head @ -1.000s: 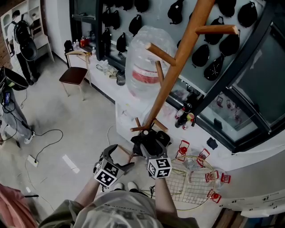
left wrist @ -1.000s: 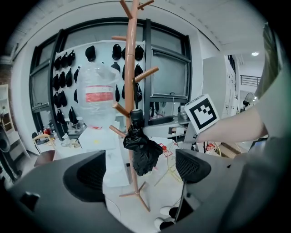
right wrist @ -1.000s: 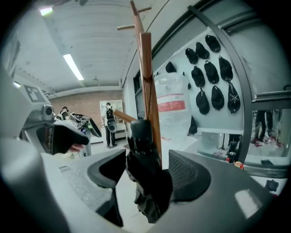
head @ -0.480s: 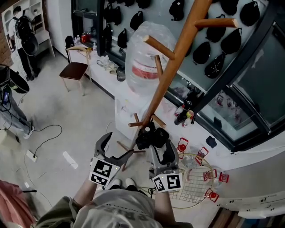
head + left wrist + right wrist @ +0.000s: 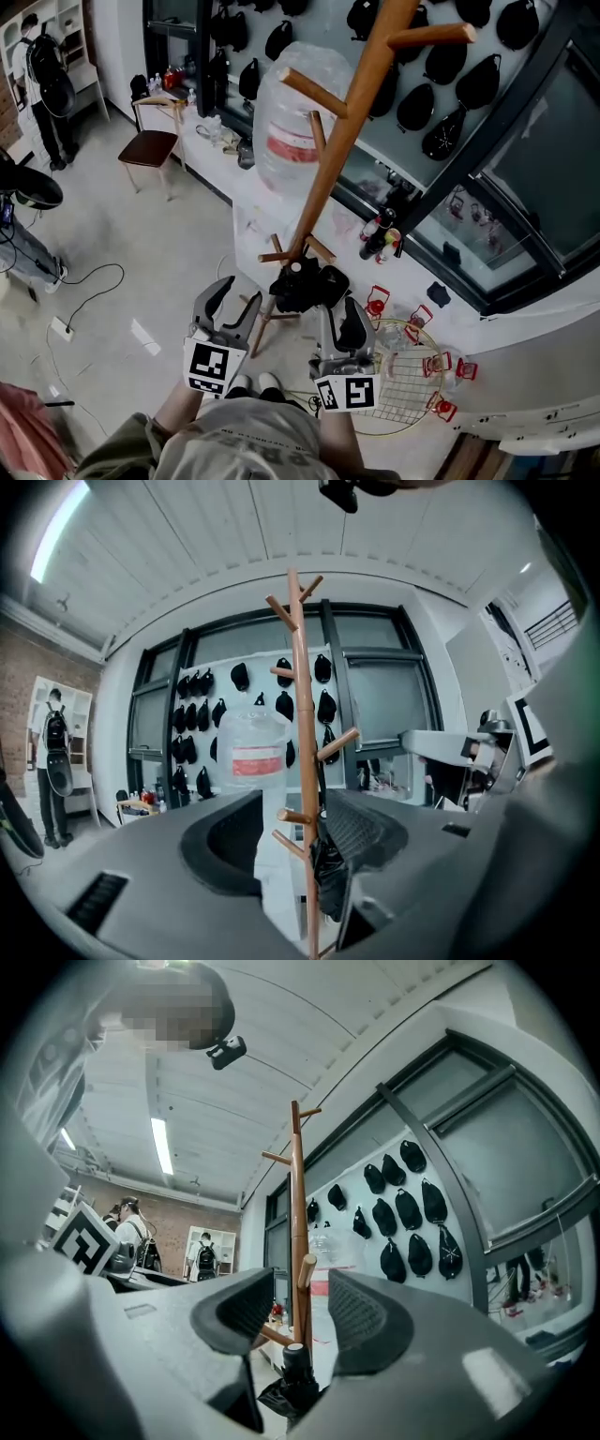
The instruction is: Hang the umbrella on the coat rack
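Note:
The wooden coat rack (image 5: 337, 150) leans across the head view, its low pegs near the floor. A folded black umbrella (image 5: 305, 286) hangs at those low pegs, free of both grippers. My left gripper (image 5: 225, 298) is held just left of it. My right gripper (image 5: 340, 317) is just below and right of it. Both pairs of jaws are closing with nothing between them. In the left gripper view the rack (image 5: 305, 761) and umbrella (image 5: 328, 878) show through the gap of the gripper (image 5: 295, 841). The right gripper (image 5: 302, 1321) frames the umbrella (image 5: 295, 1382) and pole (image 5: 297, 1222) likewise.
A large water bottle (image 5: 295, 122) on a white dispenser stands behind the rack. A round wire rack (image 5: 398, 394) lies on the floor at the right, a chair (image 5: 148, 148) at the left. Black bags (image 5: 459, 84) hang on the wall. A person (image 5: 47, 84) stands far left.
Both grippers have drawn back and up from the umbrella, which stays hanging on the rack's low pegs. Their jaws now stand narrower than before.

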### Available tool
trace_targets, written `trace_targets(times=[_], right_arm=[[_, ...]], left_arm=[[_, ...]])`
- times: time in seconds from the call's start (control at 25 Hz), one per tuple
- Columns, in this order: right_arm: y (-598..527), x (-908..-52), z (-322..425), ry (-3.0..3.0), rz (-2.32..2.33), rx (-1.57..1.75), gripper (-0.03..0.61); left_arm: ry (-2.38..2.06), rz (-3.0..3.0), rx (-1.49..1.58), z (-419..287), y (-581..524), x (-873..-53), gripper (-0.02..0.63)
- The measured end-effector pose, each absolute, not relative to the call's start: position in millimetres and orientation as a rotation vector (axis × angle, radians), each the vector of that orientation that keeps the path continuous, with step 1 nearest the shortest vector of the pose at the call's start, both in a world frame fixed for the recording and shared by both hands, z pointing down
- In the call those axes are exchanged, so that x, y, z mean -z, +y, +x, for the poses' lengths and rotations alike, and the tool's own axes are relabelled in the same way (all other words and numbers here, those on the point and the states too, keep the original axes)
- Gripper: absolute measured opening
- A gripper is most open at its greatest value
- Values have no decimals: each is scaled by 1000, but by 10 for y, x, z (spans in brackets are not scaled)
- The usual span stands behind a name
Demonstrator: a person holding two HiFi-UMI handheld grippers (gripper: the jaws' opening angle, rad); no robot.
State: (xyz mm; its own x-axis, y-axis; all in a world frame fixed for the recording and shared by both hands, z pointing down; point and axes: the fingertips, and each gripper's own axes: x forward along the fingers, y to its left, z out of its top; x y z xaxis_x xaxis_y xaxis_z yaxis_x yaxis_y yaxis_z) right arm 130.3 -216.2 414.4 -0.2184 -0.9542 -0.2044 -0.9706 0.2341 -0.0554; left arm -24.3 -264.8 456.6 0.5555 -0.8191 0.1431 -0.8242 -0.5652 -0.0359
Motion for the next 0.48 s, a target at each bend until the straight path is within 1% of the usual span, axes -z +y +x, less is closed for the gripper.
trace_targets(times=[0.04, 0.08, 0.12, 0.28, 0.32, 0.36, 0.48], right_arm=[[-2145, -4122, 1300, 2314, -1833, -146, 173], [-2132, -4101, 1296, 2321, -1843, -172, 121], [-2124, -4087, 1290, 2329, -1851, -193, 109], [-2109, -4068, 1268, 2354, -1853, -230, 107], [-2103, -4062, 1271, 2353, -1862, -245, 103], [-2096, -4054, 1274, 2349, -1871, -260, 41], [-2086, -4019, 1276, 2340, -1881, -285, 32]], left_arm=[[-1459, 2743, -206, -249, -2641, -4535, 207], [-1471, 2745, -194, -256, -2638, -4509, 183], [-1487, 2749, -187, -261, -2639, -4488, 157], [-1530, 2769, -181, -253, -2636, -4442, 56], [-1536, 2767, -188, -251, -2631, -4447, 41], [-1541, 2767, -193, -248, -2626, -4450, 32], [-1540, 2781, -179, -229, -2612, -4425, 21]])
